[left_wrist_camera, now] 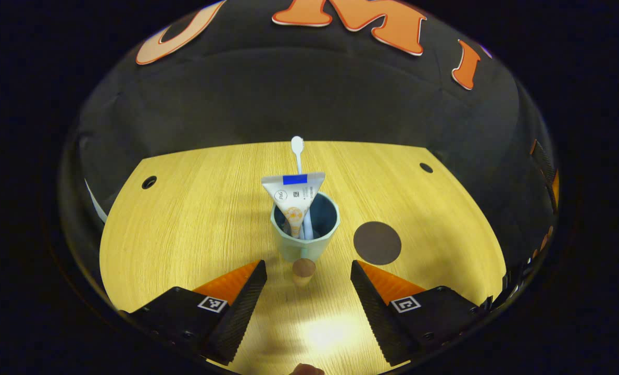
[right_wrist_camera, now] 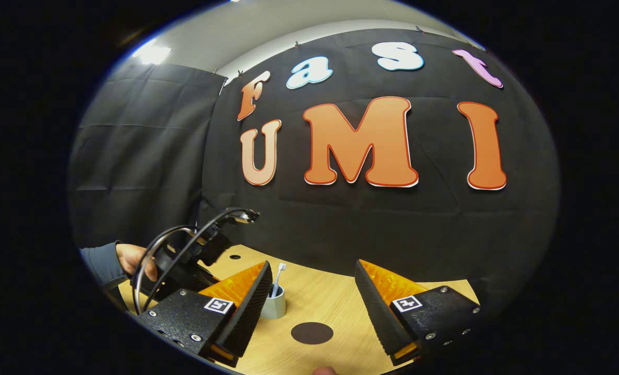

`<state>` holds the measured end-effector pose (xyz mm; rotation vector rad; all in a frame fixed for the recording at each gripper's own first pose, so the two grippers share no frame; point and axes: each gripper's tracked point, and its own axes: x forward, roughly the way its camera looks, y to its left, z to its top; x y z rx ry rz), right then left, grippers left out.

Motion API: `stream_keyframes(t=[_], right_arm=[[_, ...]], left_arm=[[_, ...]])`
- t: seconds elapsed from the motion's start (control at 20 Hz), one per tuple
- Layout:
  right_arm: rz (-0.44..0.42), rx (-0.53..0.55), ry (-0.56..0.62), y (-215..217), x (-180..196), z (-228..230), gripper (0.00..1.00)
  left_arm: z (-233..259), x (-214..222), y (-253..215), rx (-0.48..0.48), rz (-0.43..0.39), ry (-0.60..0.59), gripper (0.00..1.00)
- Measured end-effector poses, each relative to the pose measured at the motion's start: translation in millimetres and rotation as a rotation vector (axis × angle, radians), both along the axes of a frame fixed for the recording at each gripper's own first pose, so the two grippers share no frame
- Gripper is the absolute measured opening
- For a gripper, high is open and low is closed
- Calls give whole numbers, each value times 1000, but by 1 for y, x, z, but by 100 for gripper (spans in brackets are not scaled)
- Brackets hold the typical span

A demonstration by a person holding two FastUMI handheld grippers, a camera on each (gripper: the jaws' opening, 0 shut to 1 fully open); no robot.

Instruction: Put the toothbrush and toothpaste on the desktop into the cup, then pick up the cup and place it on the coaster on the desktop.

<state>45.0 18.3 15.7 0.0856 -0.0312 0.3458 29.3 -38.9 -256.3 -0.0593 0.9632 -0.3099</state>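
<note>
**Now: both tongs spread, cup loaded, coaster bare**

Your left tongs are spread wide and hold nothing, hovering low over the wooden tabletop. The mug's round wooden handle knob sits between the two fingers, touching neither. Just beyond it stands the pale green cup, upright on the tabletop. The toothpaste tube stands in it cap down, its flat crimped end with a blue strip uppermost, leaning on the near-left rim. The white toothbrush rises behind the tube, head up, well above the rim. To the right of the cup, apart from it, lies the dark round coaster, flat with nothing on it. Two small dark holes mark the far corners of the tabletop.

Your right tongs are spread too, and empty, raised above the tabletop and looking at the booth wall. Past its left finger you see the cup with the toothbrush sticking out, and the coaster nearer to you, apart from the cup. Farther left, a hand with a dark sleeve holds the other gripper.
</note>
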Motion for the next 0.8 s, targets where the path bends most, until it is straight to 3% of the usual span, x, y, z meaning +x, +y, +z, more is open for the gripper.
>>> stream_keyframes(t=[0.2, 0.5, 0.6, 0.65, 0.7, 0.8], right_arm=[[4, -7, 23, -6, -9, -21, 95], [37, -33, 31, 4, -18, -33, 95], [51, -38, 27, 8, -21, -33, 96], [55, -42, 24, 10, -22, -35, 95], [57, -44, 25, 11, -22, -36, 100], [63, -49, 30, 14, -25, -40, 96]], left_arm=[[-36, 15, -3, 66, -33, 39, 98], [-59, 22, -3, 81, -25, 115, 98], [-48, 36, 3, 97, -23, 117, 89], [-45, 39, 1, 100, -23, 121, 80], [-44, 42, -1, 100, -21, 124, 76], [-42, 43, 0, 111, -8, 145, 53]])
